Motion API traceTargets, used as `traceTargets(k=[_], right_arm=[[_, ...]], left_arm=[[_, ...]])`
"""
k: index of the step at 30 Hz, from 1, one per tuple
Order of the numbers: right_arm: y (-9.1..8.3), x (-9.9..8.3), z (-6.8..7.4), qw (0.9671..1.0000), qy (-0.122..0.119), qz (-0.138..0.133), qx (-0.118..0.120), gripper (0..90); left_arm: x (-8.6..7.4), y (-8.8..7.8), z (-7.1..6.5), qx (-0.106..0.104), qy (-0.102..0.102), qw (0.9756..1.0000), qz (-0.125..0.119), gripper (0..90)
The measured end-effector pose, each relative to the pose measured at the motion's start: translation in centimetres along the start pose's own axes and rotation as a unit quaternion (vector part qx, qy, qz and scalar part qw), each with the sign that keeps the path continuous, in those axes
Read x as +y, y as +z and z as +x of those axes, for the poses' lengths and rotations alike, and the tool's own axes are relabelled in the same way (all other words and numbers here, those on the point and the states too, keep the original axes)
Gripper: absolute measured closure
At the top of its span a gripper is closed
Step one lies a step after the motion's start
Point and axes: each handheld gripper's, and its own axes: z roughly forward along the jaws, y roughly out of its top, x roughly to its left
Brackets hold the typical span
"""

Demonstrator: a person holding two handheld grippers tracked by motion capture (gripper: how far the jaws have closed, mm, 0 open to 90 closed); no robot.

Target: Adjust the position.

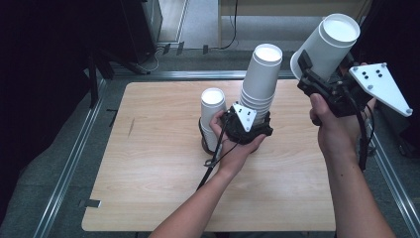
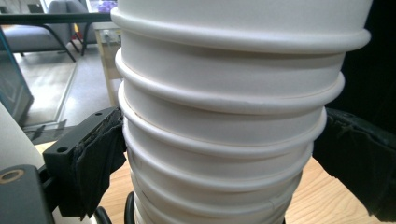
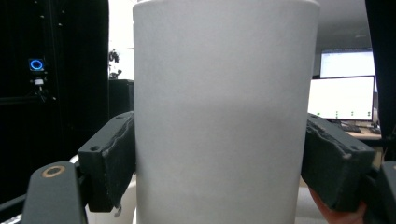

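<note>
A light wooden table (image 1: 163,163) with rounded corners stands on a grey floor (image 1: 64,163), metal rails running along its sides. On the top, a little toward twelve o'clock of the middle, a white paper cup (image 1: 212,116) stands upside down. Just at its three o'clock rises a stack of white cups (image 1: 261,79), also upside down; its foot is hidden, so it probably rests on the wood.

White paper cup (image 3: 226,112) upright between both black jaws, pads pressing its sides, lit monitors (image 3: 343,95) far right, dark rack (image 3: 51,84) left.
</note>
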Motion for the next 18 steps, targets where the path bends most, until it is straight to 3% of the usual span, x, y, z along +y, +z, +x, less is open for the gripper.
traceTargets(k=[18], right_arm=[[-1.8, -3.9, -0.7, 0.9996, -0.004, 0.028, -0.009, 18.7]], left_arm=[[-1.2, -2.9, -0.4, -0.04, 0.017, 0.999, -0.007, 1.6]])
